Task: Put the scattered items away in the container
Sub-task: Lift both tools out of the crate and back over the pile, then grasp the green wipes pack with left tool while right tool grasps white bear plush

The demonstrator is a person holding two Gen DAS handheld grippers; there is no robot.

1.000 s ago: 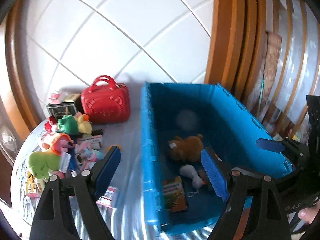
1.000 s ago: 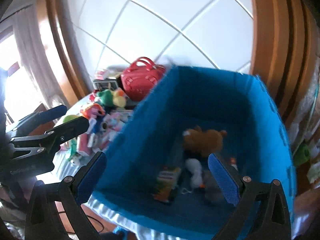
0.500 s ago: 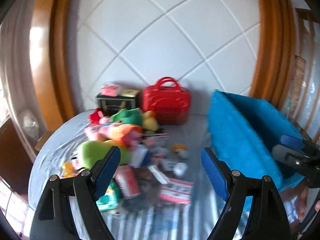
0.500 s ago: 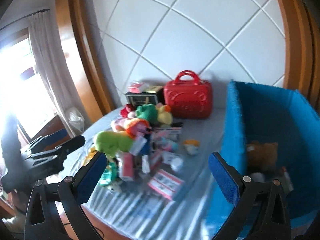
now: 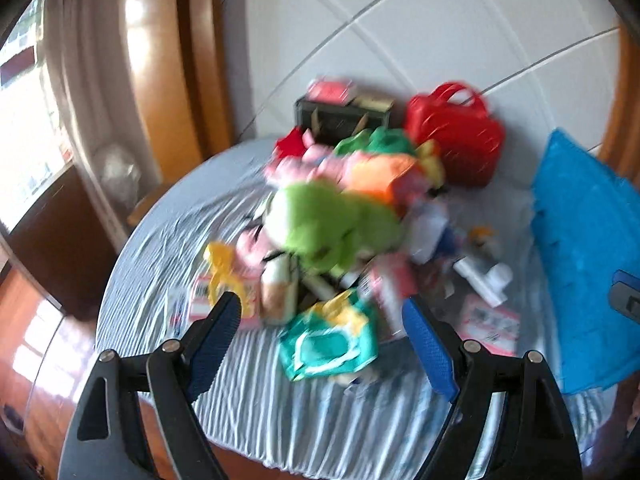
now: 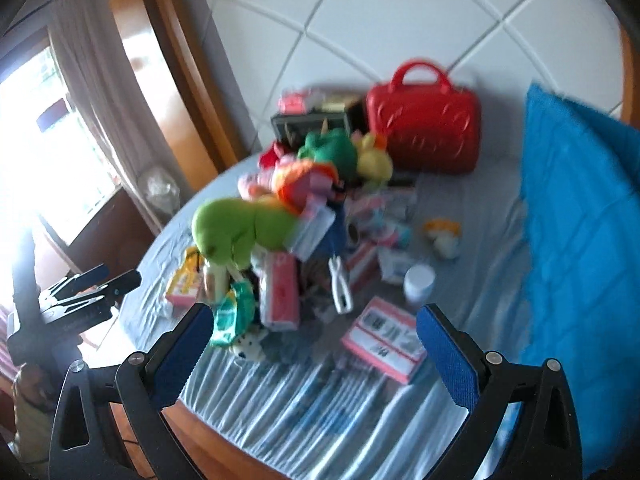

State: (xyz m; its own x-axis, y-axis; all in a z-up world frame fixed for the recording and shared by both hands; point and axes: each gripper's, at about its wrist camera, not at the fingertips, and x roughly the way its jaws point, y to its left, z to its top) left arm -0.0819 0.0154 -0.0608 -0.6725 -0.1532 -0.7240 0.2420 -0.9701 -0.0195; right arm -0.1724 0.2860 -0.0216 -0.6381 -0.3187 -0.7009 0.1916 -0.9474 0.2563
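A pile of toys and packets lies on the striped cloth: a green plush (image 5: pixel 332 224) (image 6: pixel 236 228), an orange-and-pink plush (image 5: pixel 380 172) (image 6: pixel 304 176), a teal packet (image 5: pixel 332 344) (image 6: pixel 234 312) and a pink-edged box (image 6: pixel 384 340) (image 5: pixel 490 326). The blue fabric container (image 5: pixel 588 252) (image 6: pixel 580 216) stands at the right. My left gripper (image 5: pixel 324 340) is open and empty above the teal packet. My right gripper (image 6: pixel 312 344) is open and empty above the pile's near edge. Both views are blurred.
A red handbag (image 5: pixel 456 140) (image 6: pixel 424 132) and a dark box (image 5: pixel 340 118) (image 6: pixel 312 124) stand at the back by the white tiled wall. A white jar (image 6: pixel 418 280) sits near the container. The table's front edge (image 6: pixel 280 444) is close below my grippers.
Both grippers swung left, away from the blue container's inside and over the toy pile. Both stay open and empty.
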